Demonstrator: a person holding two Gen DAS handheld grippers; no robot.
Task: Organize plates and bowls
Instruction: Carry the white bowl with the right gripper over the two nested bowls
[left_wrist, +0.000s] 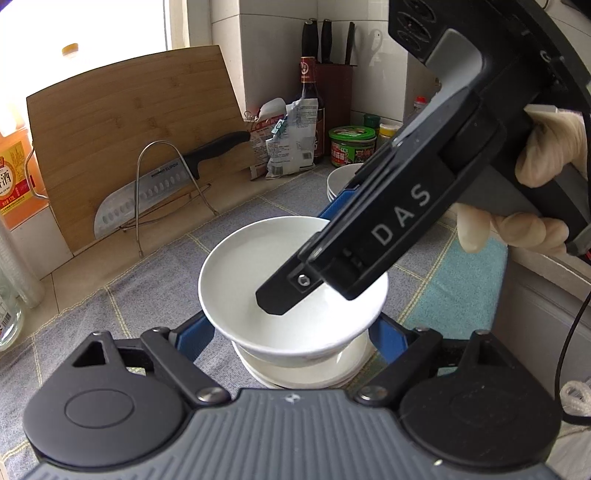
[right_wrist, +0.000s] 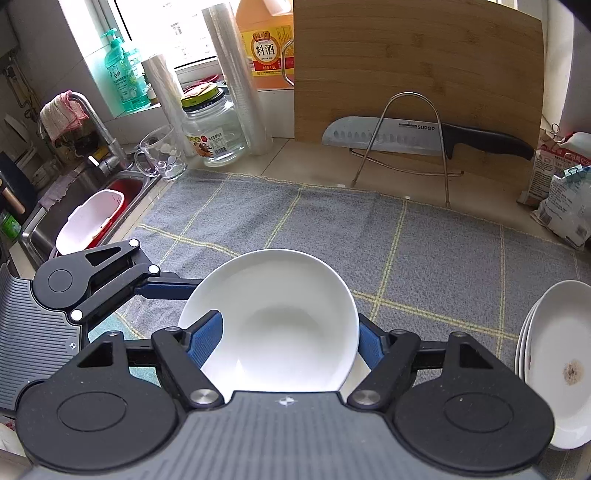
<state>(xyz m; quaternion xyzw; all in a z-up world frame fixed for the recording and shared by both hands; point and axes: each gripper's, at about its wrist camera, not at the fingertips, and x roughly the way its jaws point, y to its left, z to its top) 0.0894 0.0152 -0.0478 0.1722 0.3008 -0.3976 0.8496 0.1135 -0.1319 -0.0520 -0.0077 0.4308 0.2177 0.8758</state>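
We record a tiled counter (right_wrist: 317, 162) carrying a grey checked mat (right_wrist: 332, 240). On the mat we note stacked white plates (right_wrist: 561, 362). Directly on the counter we list a wire knife stand (right_wrist: 406, 144), a glass jar (right_wrist: 214, 125) and a glass mug (right_wrist: 159, 151).

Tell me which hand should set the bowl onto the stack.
Right. The right tongs grip the bowl, one finger inside it; the left tongs stand open on either side of the stack underneath, holding nothing.

A grey checked cloth (right_wrist: 332, 229) covers the tabletop (right_wrist: 317, 162). At twelve o'clock a wooden cutting board (right_wrist: 417, 62) leans upright, with a knife (right_wrist: 424, 136) resting in a wire rack (right_wrist: 406, 144) before it. At ten o'clock stand a glass jar (right_wrist: 214, 129), a glass mug (right_wrist: 159, 151) and a sink (right_wrist: 74, 206).
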